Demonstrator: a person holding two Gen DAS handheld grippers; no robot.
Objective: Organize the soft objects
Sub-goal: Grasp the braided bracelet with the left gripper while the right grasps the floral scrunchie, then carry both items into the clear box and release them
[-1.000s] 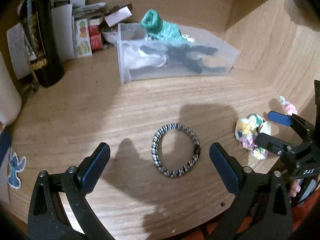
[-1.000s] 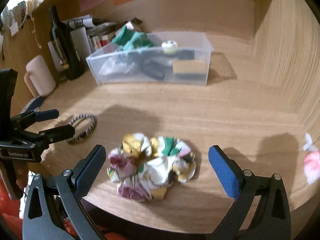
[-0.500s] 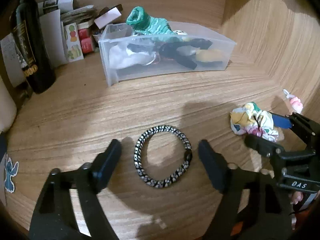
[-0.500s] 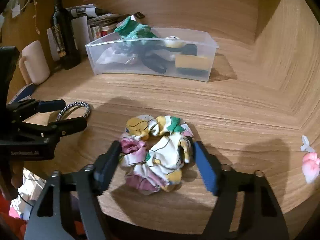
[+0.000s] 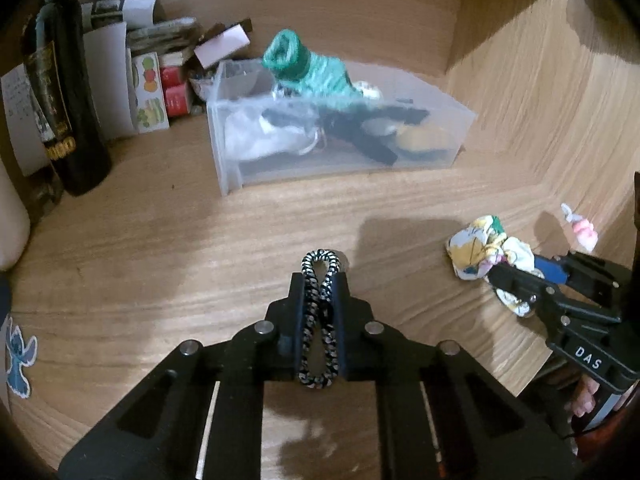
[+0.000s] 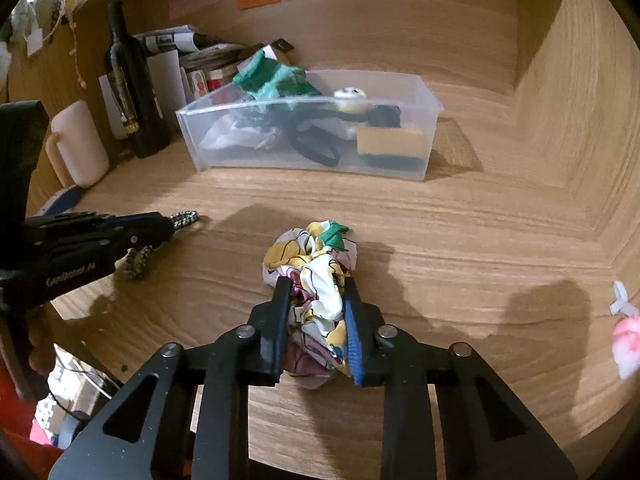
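My left gripper [image 5: 319, 280] is shut on a black-and-white braided hair tie [image 5: 320, 320], squeezed into a long loop just above the wooden desk [image 5: 200, 260]. My right gripper [image 6: 316, 284] is shut on a floral scrunchie [image 6: 320, 264] of white, yellow, pink and green cloth. Each gripper shows in the other's view: the right gripper [image 5: 516, 268] at the right, the left gripper [image 6: 168, 224] at the left. A clear plastic bin [image 5: 460, 136] [image 6: 424, 148] stands further back, holding a green sock [image 5: 308, 68], black items and a yellow sponge [image 6: 390, 144].
A dark bottle [image 5: 60, 100], papers and small boxes [image 5: 152, 92] stand at the back left. A white mug [image 6: 76, 144] is at the left. A pink sticker [image 6: 626, 344] is at the right edge. Wooden walls close in the back and right.
Both grippers went from wide open to shut: the left closed on the braided hair tie, flattening its ring; the right closed on the floral scrunchie.
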